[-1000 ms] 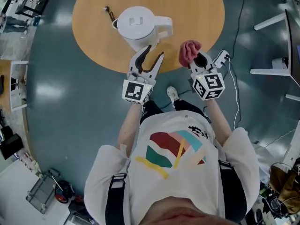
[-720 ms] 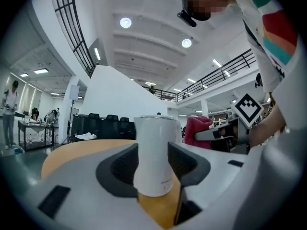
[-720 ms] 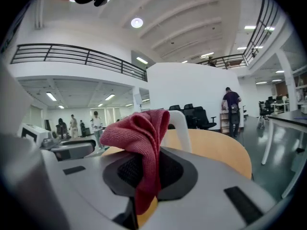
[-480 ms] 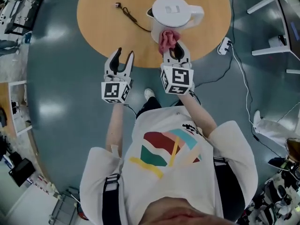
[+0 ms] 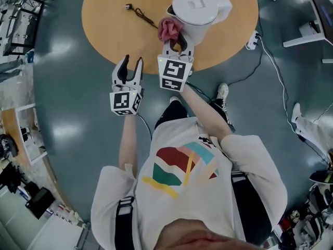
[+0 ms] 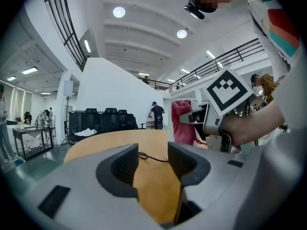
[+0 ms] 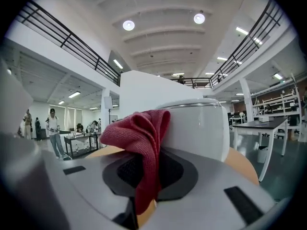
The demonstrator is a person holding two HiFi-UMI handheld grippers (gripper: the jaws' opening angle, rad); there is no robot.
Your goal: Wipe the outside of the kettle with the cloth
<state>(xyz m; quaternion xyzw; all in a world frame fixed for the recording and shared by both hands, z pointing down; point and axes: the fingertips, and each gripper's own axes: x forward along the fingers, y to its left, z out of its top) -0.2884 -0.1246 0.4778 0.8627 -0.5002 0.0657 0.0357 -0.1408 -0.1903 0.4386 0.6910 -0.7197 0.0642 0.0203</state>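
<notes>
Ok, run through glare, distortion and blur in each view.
Head view: sharp, with soft glare patches on the floor. Left gripper view: fisheye with black corners, the left gripper looming large. Right gripper view: same fisheye, bending the railings; cloth and kettle fairly crisp.

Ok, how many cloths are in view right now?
1: the red cloth, clamped in the right gripper beside the white kettle on the round table. None other shows.
</notes>
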